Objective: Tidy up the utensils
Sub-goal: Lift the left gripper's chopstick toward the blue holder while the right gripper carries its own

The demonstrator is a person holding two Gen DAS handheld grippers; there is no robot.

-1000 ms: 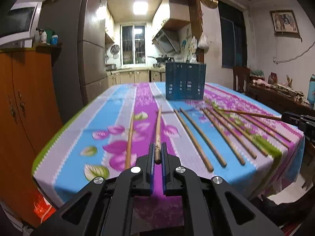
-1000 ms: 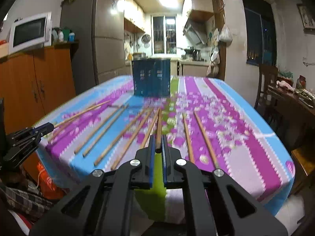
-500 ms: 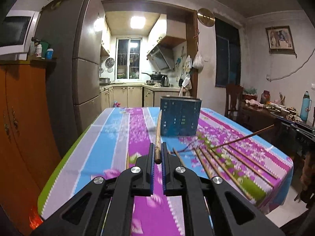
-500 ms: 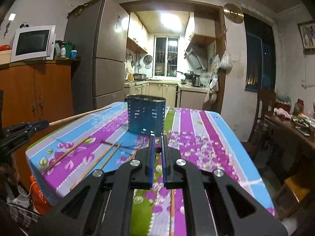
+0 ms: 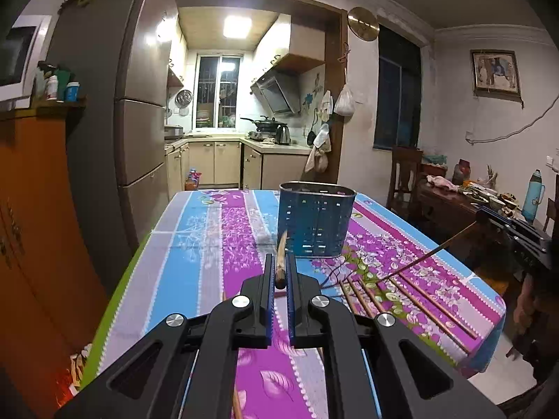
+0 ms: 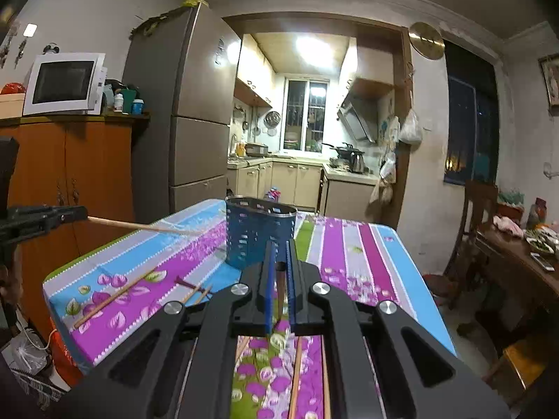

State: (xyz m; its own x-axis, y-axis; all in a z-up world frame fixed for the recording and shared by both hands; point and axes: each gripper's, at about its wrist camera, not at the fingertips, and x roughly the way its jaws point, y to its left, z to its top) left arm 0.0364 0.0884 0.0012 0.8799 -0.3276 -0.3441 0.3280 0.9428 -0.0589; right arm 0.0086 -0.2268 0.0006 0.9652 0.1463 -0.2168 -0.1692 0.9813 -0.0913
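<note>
Home dining room: fridge [image 6: 195,104], microwave [image 6: 64,82], kitchen cabinets [image 5: 213,160] beyond floral-clothed table [image 5: 209,244]

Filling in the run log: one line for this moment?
left gripper: shut on chopstick | right gripper: shut on chopstick | blue holder: upright, empty

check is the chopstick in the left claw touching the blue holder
Apart. The right wrist view shows the chopstick in the left claw ending left of the blue holder.
</note>
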